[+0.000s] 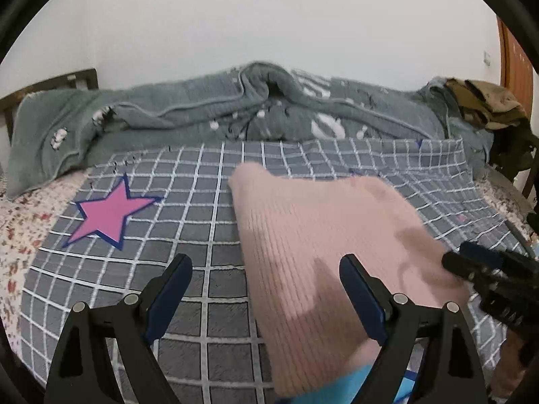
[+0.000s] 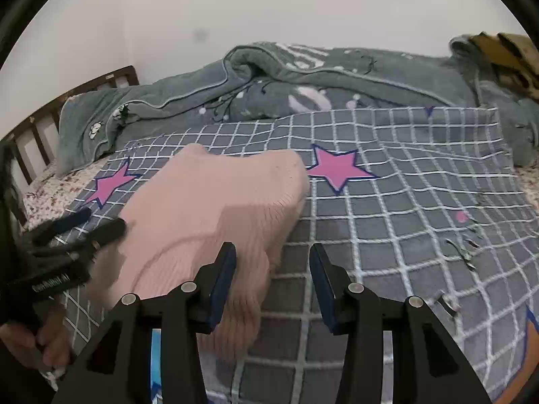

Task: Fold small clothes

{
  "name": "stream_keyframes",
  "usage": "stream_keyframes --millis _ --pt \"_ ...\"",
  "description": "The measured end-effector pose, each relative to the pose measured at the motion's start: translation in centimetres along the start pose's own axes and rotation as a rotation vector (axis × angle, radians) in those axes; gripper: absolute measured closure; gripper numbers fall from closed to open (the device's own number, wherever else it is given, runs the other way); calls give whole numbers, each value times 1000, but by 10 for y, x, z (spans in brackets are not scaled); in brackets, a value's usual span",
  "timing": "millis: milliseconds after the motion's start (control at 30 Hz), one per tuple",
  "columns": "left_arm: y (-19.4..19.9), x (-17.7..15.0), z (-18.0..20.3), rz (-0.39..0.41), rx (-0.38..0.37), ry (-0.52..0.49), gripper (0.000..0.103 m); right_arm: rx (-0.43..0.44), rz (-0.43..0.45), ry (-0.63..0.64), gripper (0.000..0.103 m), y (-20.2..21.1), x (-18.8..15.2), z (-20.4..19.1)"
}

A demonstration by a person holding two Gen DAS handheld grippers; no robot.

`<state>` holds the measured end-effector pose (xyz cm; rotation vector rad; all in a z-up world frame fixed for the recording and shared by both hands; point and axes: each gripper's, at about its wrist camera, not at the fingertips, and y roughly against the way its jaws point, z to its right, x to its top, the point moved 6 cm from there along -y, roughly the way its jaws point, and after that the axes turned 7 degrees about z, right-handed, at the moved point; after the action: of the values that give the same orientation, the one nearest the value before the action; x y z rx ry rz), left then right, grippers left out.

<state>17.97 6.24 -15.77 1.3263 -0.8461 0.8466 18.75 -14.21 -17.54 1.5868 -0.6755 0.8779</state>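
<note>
Now | one pink knit garment (image 1: 313, 235) | two pink stars (image 2: 338, 168) | both claws (image 1: 266, 269) (image 2: 273, 259) open, empty

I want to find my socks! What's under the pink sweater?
The pink sweater lies on the grey checked blanket, and a bit of something bright blue peeks out at its near edge. Whatever else lies beneath is covered, so socks can't be ruled out.

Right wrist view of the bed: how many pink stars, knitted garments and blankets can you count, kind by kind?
pink stars, fully seen on the checked sheet: 2
pink knitted garment: 1
grey-green blanket, bunched along the wall: 1
Total: 4
</note>
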Motion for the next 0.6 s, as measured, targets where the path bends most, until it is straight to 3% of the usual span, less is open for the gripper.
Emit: stream_keyframes --millis 267,300,367,433,600 --pt "55 -3 2 -28 7 49 13 -96 -30 -4 55 54 -8 10" --pt "61 -3 3 -35 2 51 13 -103 -27 -5 52 62 -7 10" --pt "81 0 3 -31 9 70 13 -111 -11 -11 26 83 -3 11" --pt "100 2 6 -42 4 73 12 -108 30 -7 15 110 2 10" --pt "139 9 13 -45 -14 79 11 -103 83 -22 5 163 9 7"
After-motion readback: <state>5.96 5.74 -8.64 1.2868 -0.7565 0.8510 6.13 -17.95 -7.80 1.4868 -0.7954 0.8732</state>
